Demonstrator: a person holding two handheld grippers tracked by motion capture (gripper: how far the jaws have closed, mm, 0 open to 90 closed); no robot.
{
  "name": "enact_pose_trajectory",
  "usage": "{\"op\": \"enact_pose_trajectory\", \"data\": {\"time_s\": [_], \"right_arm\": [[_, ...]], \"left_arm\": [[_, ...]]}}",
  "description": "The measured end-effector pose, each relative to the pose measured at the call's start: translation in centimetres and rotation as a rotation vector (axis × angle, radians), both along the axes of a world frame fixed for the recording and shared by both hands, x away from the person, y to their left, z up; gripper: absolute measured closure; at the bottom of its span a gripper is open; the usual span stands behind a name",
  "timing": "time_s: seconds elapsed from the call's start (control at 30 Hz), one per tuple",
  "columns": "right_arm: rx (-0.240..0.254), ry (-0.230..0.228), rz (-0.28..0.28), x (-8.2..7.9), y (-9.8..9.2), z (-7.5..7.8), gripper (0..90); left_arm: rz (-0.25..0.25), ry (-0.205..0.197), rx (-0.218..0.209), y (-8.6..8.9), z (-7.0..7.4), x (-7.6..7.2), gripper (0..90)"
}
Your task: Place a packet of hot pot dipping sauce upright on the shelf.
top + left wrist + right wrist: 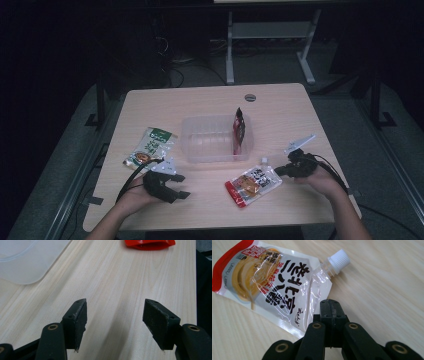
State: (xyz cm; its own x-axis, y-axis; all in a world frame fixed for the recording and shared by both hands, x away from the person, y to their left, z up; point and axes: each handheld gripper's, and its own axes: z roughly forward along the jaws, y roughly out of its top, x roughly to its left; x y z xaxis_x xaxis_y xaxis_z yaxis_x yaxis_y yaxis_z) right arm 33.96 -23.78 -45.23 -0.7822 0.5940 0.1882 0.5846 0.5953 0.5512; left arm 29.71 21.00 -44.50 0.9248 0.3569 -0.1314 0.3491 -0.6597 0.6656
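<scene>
A dim lab or office test room: a pale wood-grain surface (pixel 210 102) with a cable grommet (pixel 250 97) stands on grey carpet, with white desk legs (pixel 230 47) and loose cables (pixel 175 65) behind.

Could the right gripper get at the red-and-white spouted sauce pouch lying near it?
Probably yes: the right gripper sits at the red-and-white spouted sauce pouch edge on the wooden table, nothing between, but its jaws are shut and must open first.

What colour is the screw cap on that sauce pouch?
White cap on the pouch, clearest in the right gripper view.
</scene>
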Motion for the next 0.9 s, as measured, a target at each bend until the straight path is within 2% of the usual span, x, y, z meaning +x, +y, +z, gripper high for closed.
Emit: {"op": "enact_pose_trajectory", "data": {"time_s": [0.3,0.47,0.5,0.63,0.73,0.83,0.9], "right_arm": [[0.027,0.013,0.114,-0.7,3.0,-0.1,90.0],[0.032,0.024,0.194,-1.2,5.1,0.0,90.0],[0.027,0.014,0.217,-1.1,5.4,0.0,90.0],[0.014,0.004,0.266,-1.2,6.6,0.0,90.0],[0.017,-0.004,0.27,-1.2,6.9,0.1,90.0],[0.026,-0.023,0.246,-1.5,6.5,0.5,89.9],[0.054,-0.036,0.184,-2.5,6.0,0.9,89.8]], "left_arm": [[0.003,-0.001,-0.002,-0.1,0.0,-0.1,35.7],[0.006,-0.005,-0.003,0.1,0.1,-0.3,35.7],[0.008,-0.005,-0.004,0.1,0.1,-0.3,35.8],[-0.008,0.009,-0.011,0.0,0.6,-0.9,42.3],[-0.039,0.031,-0.013,-0.6,0.8,-1.7,50.7],[-0.056,0.045,-0.013,-1.5,0.8,-2.5,59.8],[-0.068,0.05,-0.014,-2.1,0.9,-2.7,70.5]]}}
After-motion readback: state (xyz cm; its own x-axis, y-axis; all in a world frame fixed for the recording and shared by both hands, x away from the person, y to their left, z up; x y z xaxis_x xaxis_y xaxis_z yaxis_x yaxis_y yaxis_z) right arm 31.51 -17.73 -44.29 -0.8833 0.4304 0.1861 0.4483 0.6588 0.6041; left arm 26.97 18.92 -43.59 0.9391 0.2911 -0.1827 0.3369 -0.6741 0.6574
